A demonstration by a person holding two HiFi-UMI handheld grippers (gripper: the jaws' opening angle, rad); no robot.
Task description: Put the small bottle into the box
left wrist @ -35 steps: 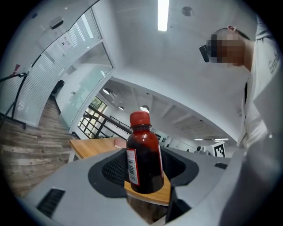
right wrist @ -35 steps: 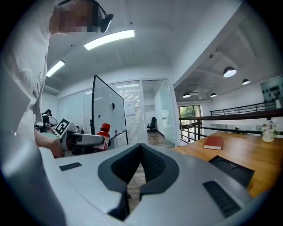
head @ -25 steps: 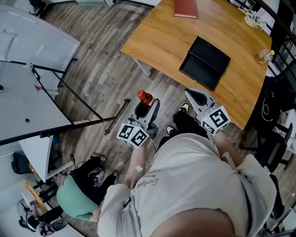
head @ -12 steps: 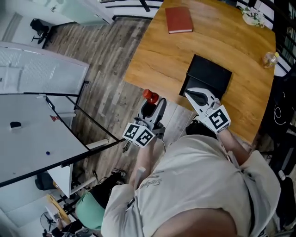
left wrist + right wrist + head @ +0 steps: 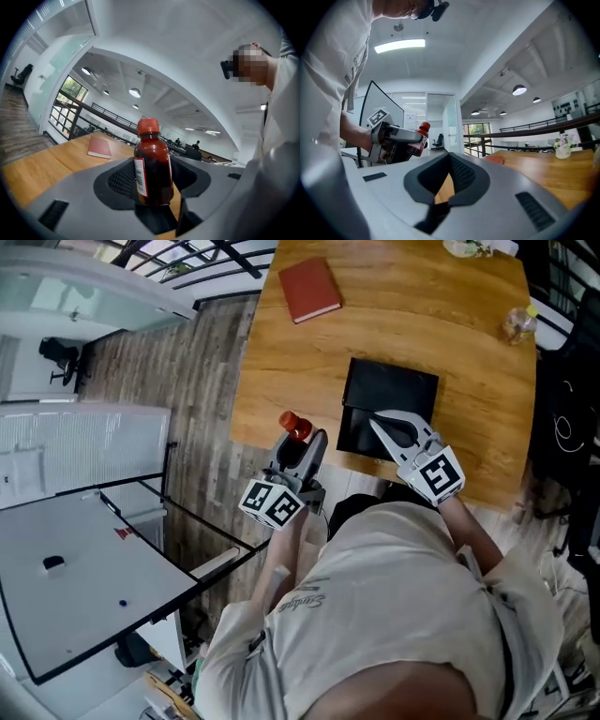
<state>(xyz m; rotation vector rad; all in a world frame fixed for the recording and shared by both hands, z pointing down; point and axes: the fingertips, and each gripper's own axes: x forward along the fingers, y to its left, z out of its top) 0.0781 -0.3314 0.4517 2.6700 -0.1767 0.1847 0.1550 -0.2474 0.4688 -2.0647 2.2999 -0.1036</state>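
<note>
Red-capped small bottle [image 5: 152,164] stands gripped in left tool [image 5: 302,442].

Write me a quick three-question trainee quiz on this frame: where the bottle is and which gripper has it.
1. True or false: the small bottle already lies inside the box.
2. Whose fingers are shut on the bottle? A) left gripper B) right gripper
3. Fill in: the bottle's cap is ___.
Key: 1 false; 2 A; 3 red.
</note>
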